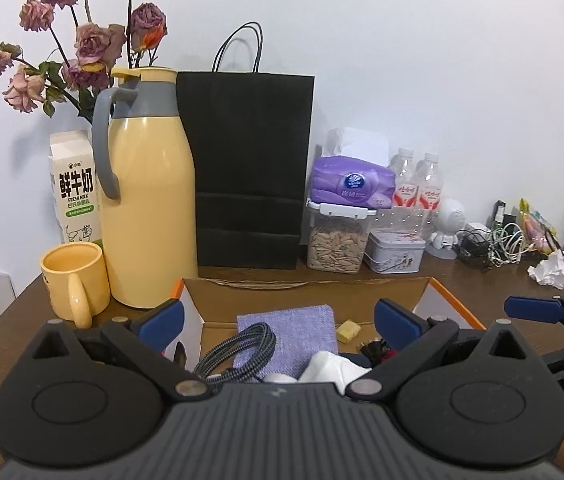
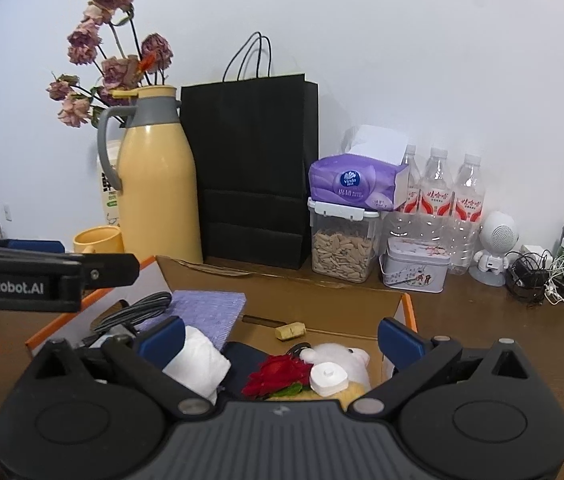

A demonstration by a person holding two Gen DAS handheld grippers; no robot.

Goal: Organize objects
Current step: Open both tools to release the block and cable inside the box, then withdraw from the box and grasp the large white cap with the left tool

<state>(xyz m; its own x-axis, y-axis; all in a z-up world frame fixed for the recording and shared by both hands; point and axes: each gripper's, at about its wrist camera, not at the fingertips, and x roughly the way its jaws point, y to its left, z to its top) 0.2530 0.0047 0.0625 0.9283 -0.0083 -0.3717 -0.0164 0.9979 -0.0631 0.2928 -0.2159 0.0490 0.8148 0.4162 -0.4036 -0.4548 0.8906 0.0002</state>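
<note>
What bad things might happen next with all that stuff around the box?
The yellow mug and tall flask stand right beside the cardboard box, so a swinging left gripper might knock them over. The two open grippers hang close together over the box and could bump. The cable could snag on a finger.

Light: you get soft, even indoor light | Shadows: faint on the wall (image 1: 441, 40) | Edges: fisheye bends, dark corners | Focus: sharp, no glare
</note>
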